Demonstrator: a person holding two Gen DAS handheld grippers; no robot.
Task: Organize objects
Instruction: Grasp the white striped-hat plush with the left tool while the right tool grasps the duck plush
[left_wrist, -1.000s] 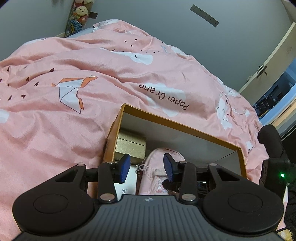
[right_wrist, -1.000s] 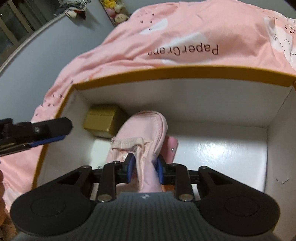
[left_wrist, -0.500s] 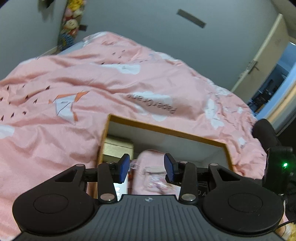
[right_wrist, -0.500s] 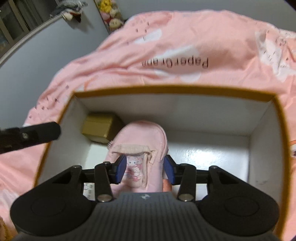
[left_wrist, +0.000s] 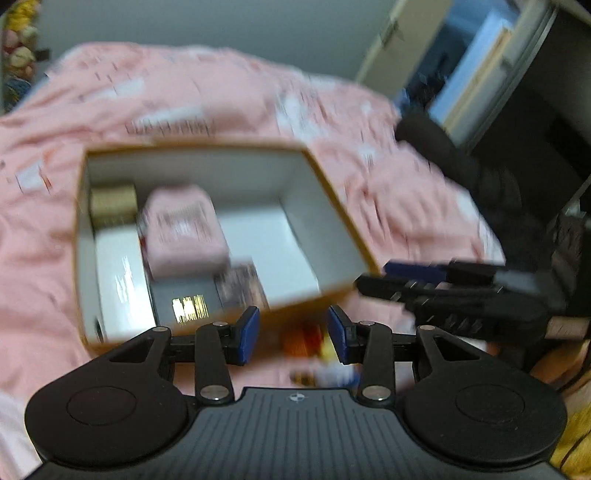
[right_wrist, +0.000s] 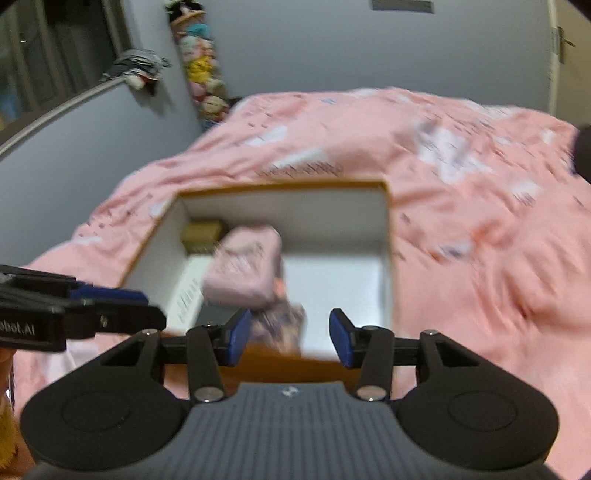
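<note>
Left wrist view. The left hand-held gripper (left_wrist: 291, 334) is hovering with its blue pads apart and nothing between them. Ahead of it and a little to its left, an open box (left_wrist: 332, 206) with an orange rim and white walls is resting on a pink bedcover (left_wrist: 406, 192). Inside the box, a pink pouch (left_wrist: 183, 229) is lying near the middle; a gold carton (left_wrist: 112, 205) is sitting in the far left corner, just beside the pouch; a dark patterned item (left_wrist: 240, 288), too blurred to identify, is lying at the near wall. To the right of the fingertips, the right hand-held gripper (left_wrist: 391, 275) is reaching in from the side, near the box's near right corner. Blurred small items are lying just below the fingertips, outside the box.

Right wrist view. The right hand-held gripper (right_wrist: 290, 338) is hanging over the near edge of the box (right_wrist: 388, 240), its jaws having just been opening and standing apart, gripping nothing. The pouch (right_wrist: 245, 267) is lying in the box ahead and slightly left, clear of the pads. The carton (right_wrist: 203, 234) is sitting behind it in the far left corner. The left hand-held gripper (right_wrist: 147, 306) is coming in from the left, by the box's near left corner. Stuffed toys (right_wrist: 201, 70) are stacked against the far wall beyond the bedcover (right_wrist: 480, 229).
</note>
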